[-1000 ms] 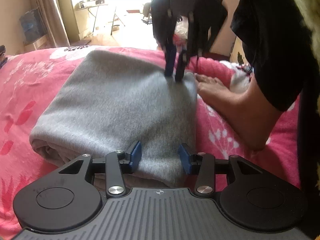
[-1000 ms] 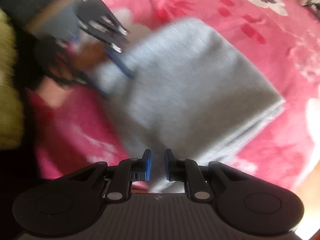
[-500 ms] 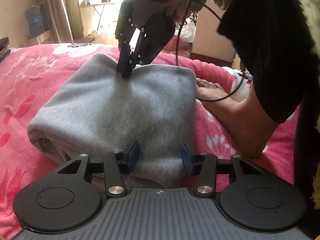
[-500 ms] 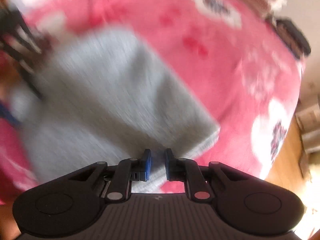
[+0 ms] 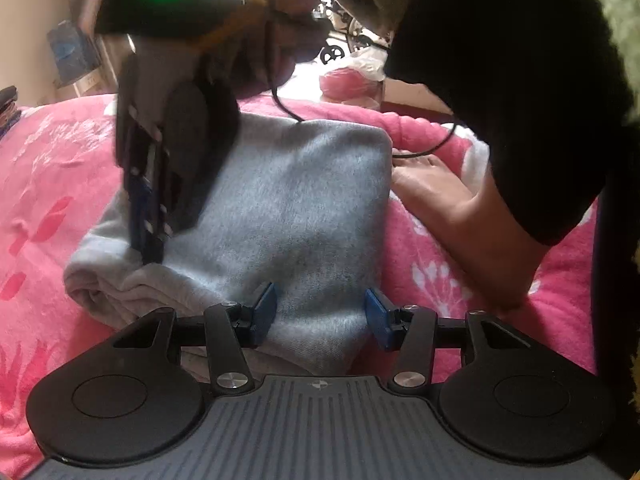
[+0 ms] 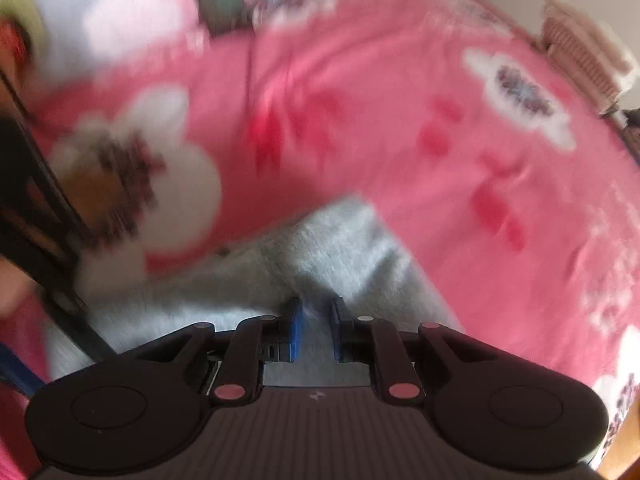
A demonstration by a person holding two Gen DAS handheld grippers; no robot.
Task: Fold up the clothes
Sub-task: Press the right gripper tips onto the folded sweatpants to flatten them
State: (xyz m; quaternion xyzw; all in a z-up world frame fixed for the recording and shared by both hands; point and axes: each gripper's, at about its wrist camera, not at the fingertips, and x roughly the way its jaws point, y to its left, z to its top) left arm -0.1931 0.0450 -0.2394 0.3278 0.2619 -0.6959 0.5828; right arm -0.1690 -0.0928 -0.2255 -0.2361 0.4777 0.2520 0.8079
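The grey garment [image 5: 296, 208] lies folded into a thick block on the pink floral blanket [image 5: 52, 184], so the folding looks nearly done; this seems a tidying pass. The left gripper [image 5: 320, 312] sits over the near edge, jaws half apart and not pinching. The right gripper [image 5: 150, 248], jaws narrow and empty, touches down at the left edge. A second ago it stood at the far corner. Next it likely needs to press or tuck those loose layers.
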